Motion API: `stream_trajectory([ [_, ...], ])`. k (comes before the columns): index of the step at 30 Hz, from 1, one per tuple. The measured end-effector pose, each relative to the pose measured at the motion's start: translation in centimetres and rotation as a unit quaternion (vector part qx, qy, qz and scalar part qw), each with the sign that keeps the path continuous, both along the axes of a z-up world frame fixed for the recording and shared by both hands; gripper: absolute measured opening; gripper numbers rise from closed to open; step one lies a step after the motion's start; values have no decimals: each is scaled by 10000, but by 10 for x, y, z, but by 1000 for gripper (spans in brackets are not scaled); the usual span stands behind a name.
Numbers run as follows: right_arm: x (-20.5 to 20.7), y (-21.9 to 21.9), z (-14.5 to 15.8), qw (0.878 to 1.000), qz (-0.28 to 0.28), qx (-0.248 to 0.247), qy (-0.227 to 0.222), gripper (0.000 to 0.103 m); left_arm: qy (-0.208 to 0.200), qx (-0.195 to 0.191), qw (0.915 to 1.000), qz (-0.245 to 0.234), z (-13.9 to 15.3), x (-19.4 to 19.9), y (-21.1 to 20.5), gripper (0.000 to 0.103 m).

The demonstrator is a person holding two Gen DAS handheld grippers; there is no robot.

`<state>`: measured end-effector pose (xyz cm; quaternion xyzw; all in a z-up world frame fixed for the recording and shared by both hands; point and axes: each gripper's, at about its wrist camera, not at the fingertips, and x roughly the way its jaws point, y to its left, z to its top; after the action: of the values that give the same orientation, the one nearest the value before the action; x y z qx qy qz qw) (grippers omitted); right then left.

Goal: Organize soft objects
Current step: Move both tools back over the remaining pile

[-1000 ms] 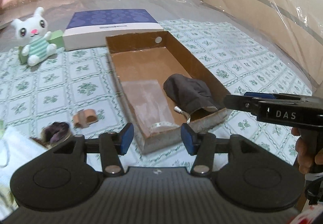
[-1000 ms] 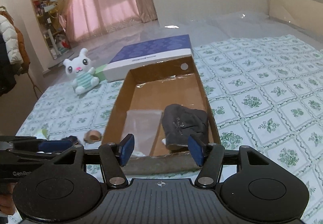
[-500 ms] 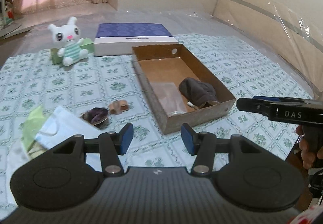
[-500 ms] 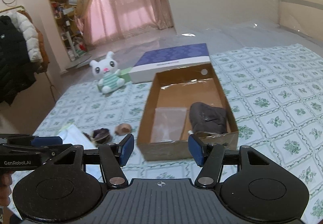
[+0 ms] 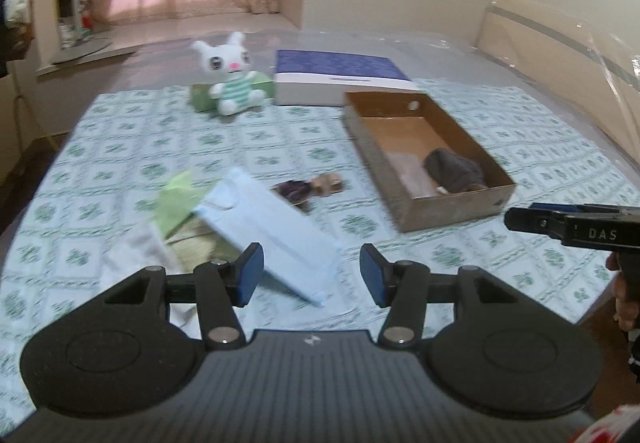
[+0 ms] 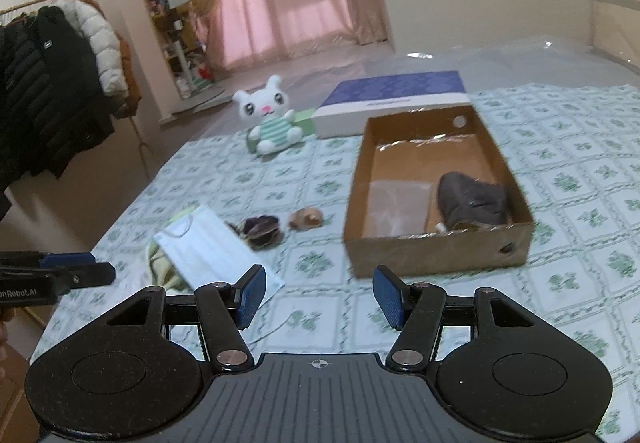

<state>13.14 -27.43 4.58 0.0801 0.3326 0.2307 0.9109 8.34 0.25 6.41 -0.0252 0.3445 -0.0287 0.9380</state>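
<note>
Both your grippers, left gripper point(image 5: 311, 275) and right gripper point(image 6: 318, 296), hang wide and empty; pinch the limp, light face mask point(image 5: 267, 234) by its edge.

In the right wrist view, a cardboard box point(image 6: 436, 243) holding a cloth pouch point(image 6: 472, 201) is seen right of centre, a face mask point(image 6: 208, 247) lower left, a plush bunny point(image 6: 270, 123) behind.

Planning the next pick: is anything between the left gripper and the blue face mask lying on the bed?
Nothing visible. The left gripper is open and empty, and the face mask lies just ahead of it on top of the cloth pile, uncovered.
</note>
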Motion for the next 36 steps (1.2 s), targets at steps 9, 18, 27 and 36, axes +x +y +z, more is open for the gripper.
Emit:
stream_trajectory([
  [9, -4, 33, -21, 9990, 405, -152, 131, 60, 119, 109, 9979, 627, -10, -22, 42, 53],
  [18, -2, 69, -40, 9958, 801, -401, 191, 60, 312, 99, 9945, 990, -25, -29, 70, 53],
  [27, 6, 92, -62, 9921, 1014, -669, 302, 60, 598, 1, 9934, 978, -49, -23, 78, 53],
  [36, 13, 111, -89, 9875, 1231, -923, 337, 60, 936, -20, 9931, 712, -88, 4, 74, 53],
])
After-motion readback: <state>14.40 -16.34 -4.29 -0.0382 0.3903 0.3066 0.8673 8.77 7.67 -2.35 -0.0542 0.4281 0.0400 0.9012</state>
